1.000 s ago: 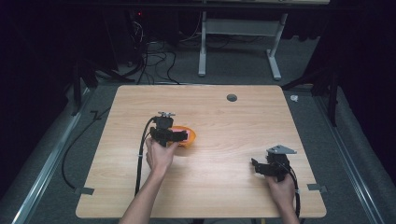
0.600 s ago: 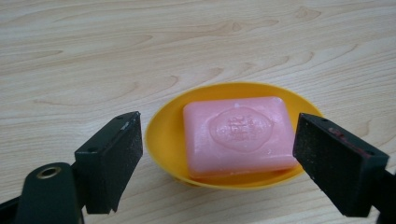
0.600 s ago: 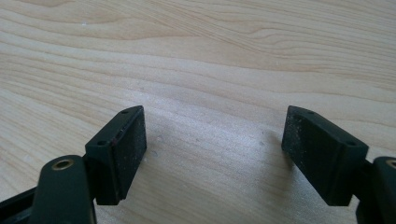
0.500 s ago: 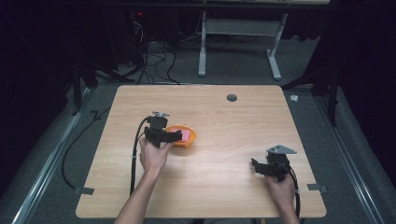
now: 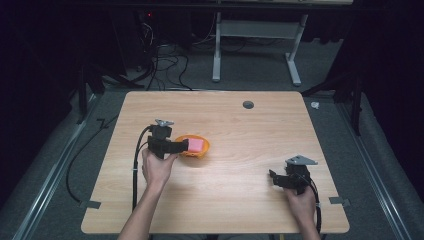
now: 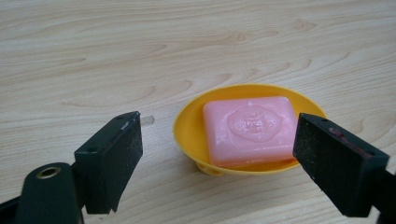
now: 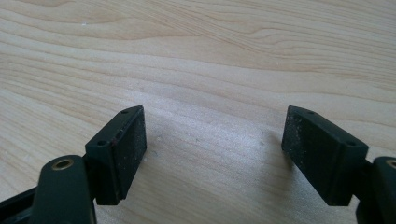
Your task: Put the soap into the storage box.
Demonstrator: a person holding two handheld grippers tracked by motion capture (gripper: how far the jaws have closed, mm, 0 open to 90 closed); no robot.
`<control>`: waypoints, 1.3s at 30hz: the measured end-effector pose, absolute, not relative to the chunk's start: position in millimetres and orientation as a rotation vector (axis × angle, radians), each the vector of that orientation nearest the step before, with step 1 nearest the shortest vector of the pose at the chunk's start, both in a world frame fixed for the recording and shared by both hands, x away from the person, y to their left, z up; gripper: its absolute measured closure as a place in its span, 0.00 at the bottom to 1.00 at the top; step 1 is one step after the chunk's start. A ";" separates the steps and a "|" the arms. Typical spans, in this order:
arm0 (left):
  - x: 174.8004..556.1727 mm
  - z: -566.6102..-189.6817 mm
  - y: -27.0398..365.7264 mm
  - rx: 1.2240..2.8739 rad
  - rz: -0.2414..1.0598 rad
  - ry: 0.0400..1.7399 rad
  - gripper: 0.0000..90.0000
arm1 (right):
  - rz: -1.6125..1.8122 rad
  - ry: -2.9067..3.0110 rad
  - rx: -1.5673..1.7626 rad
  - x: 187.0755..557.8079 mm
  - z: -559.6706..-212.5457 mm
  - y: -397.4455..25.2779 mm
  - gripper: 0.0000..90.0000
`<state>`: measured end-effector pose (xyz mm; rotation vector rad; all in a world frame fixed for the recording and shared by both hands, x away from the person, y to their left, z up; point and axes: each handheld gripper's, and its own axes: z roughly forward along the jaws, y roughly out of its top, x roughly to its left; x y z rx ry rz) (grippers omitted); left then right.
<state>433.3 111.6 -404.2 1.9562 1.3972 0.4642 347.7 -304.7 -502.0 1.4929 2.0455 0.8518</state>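
The left gripper (image 6: 217, 158) is hovering with jaws spread wide, low in the frame just short of the yellow dish (image 6: 250, 128), seemingly lining up on the pink soap (image 6: 252, 126) lying in it. In the high view the dish is sitting left of centre on the worktop (image 5: 240, 130); only the left gripper view is revealing the soap's embossed stamp. The right gripper (image 7: 215, 156) is waiting lower right, likewise spread, over bare wood

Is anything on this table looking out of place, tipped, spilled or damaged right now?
Nothing stands out. The pink soap bar lies flat inside the yellow dish, which sits level on the wooden table. The left gripper and right gripper are both open, holding nothing.
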 end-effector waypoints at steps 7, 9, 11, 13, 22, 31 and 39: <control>428.9 -401.5 114.4 1.960 0.477 1.381 0.19 | 0.852 2.046 1.493 347.7 -502.0 -304.7 0.25; 427.5 -400.7 115.3 1.961 0.481 1.377 0.19 | 0.852 2.046 1.492 347.7 -502.0 -304.7 0.25; 426.1 -399.8 116.7 1.963 0.485 1.371 0.19 | 0.852 2.046 1.493 347.7 -502.0 -304.7 0.25; 424.5 -398.9 118.5 1.964 0.488 1.367 0.19 | 0.852 2.046 1.493 347.7 -502.0 -304.7 0.25; 417.8 -394.9 126.3 1.959 0.501 1.356 0.19 | 0.852 2.046 1.493 347.7 -502.0 -304.7 0.25; 412.1 -395.1 135.1 1.954 0.500 1.354 0.20 | 0.852 2.046 1.493 347.7 -502.0 -304.7 0.25; 407.2 -397.2 144.0 1.937 0.496 1.361 0.21 | 0.851 2.046 1.492 347.7 -502.0 -304.6 0.25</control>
